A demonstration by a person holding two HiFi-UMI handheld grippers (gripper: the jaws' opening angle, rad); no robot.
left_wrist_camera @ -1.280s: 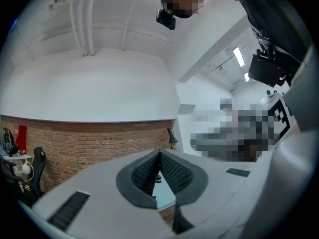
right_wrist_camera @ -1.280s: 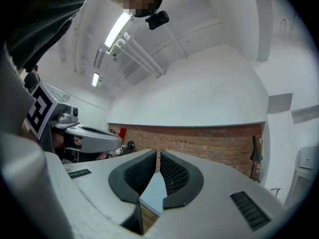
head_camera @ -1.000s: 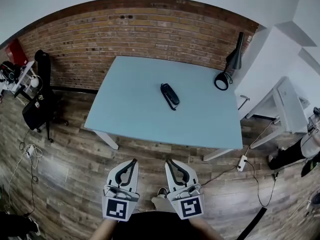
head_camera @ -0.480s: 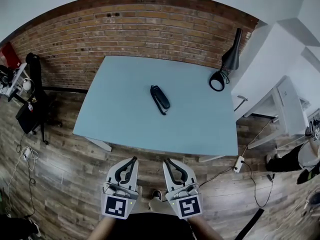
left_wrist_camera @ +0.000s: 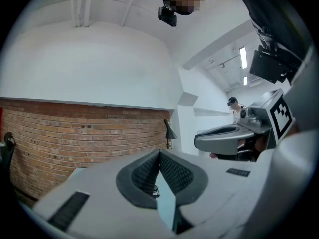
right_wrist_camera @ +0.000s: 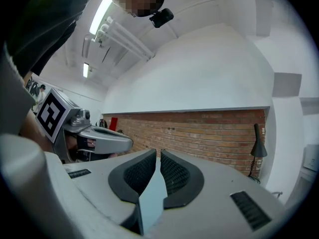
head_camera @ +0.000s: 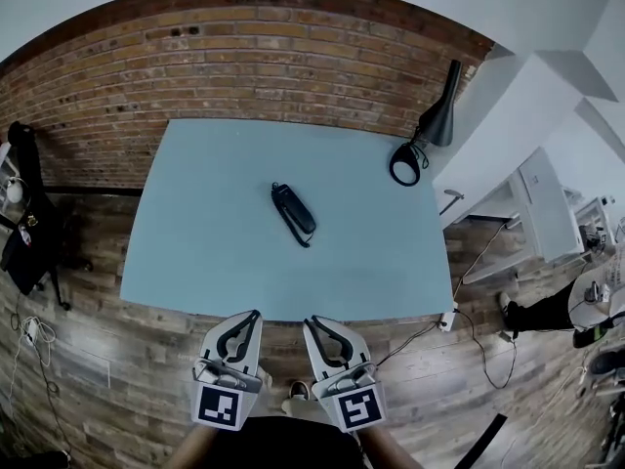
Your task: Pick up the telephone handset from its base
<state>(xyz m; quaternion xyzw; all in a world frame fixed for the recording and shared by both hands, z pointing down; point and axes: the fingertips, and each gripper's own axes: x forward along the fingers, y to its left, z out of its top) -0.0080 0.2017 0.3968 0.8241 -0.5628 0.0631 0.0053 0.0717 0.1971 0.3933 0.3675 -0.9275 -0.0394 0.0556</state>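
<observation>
A black telephone (head_camera: 293,213), its handset lying on the base, sits near the middle of a pale blue table (head_camera: 195,233). Both grippers hang side by side short of the table's near edge, over the wooden floor, well apart from the phone. My left gripper (head_camera: 252,315) is shut and empty; in the left gripper view its pads (left_wrist_camera: 172,173) meet at the tip. My right gripper (head_camera: 312,321) is also shut with nothing in it, only a thin slit showing between its pads (right_wrist_camera: 174,172). The phone is hidden in both gripper views.
A black desk lamp (head_camera: 430,130) stands at the table's far right corner, against the brick wall (head_camera: 254,57). White furniture (head_camera: 532,203) lies to the right, a power strip (head_camera: 449,318) with cables under the table's right corner, a black chair (head_camera: 24,228) at left.
The table and phone have come nearer and slid left in the head view as both grippers travelled toward the table edge. Both stayed shut and empty.
</observation>
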